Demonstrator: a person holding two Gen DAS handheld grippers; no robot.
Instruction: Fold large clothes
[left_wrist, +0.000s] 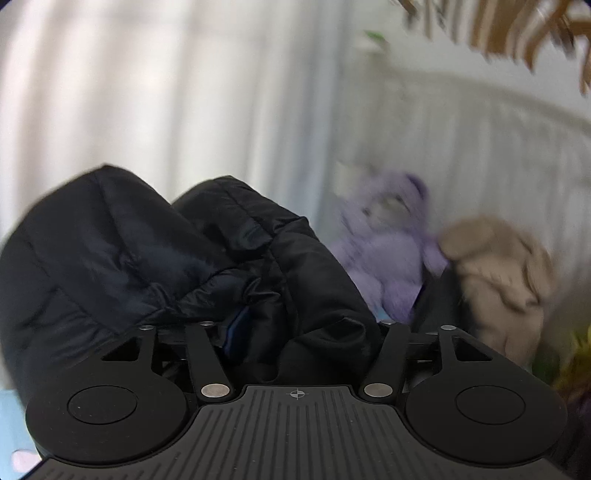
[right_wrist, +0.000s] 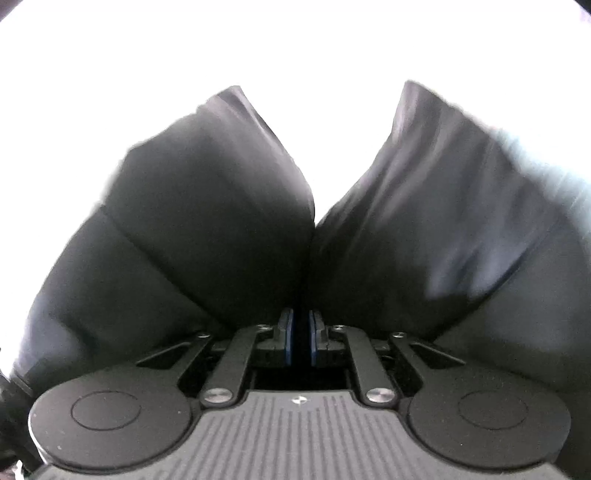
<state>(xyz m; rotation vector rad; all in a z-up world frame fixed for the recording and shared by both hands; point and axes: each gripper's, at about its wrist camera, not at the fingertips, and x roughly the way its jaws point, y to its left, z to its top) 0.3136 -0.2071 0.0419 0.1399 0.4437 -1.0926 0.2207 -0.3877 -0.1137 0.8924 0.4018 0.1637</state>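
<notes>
Between the right gripper (right_wrist: 300, 334) blue pads (right_wrist: 287, 334): thin fold of black jacket (right_wrist: 221, 221), jaws nearly closed on it. Left gripper (left_wrist: 295, 332) jaws about half open, fabric bunched between them, grip unclear. Beyond: purple plush (left_wrist: 388, 251), tan plush (left_wrist: 498, 273), white curtain (left_wrist: 147, 92).

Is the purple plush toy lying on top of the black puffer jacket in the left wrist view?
No, the purple plush toy sits beyond and beside the black puffer jacket, next to a beige plush toy.
</notes>
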